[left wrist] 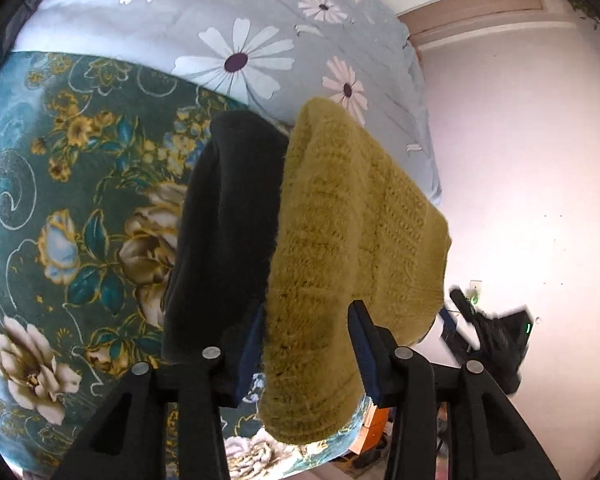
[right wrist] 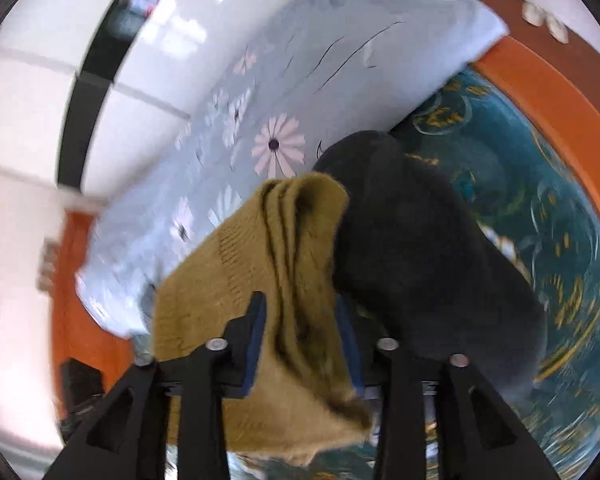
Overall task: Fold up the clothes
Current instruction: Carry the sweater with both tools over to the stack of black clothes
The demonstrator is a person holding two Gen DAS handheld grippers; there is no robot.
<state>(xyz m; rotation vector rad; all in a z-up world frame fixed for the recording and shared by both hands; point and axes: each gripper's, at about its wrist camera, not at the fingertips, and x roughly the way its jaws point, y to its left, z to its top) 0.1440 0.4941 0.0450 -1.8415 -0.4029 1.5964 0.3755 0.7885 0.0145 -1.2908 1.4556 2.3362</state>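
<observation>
Nearest you, the left gripper (left wrist: 306, 344) stands part-spread with the olive knit garment (left wrist: 340, 240) bunched between its blue pads; whether the pads press the wool you cannot tell. The right gripper (right wrist: 302, 340) shows the same: jaws part-spread, knit (right wrist: 284, 264) filling the gap, pressure unclear.

Judged from this, the step is setting the folded knit down beside the dark garment (left wrist: 224, 232) on the teal floral bedspread (left wrist: 68, 208). Lower both ends level, let the fold settle flat, then spread the jaws fully before withdrawing so no yarn snags.

Further off lies the pale daisy quilt (left wrist: 236, 40).

The left view alone shows the knit's ribbed outer face and the white wall (left wrist: 520, 160). The right view alone shows the stacked fold edges and the orange bed frame (right wrist: 540, 92), though blurred.
</observation>
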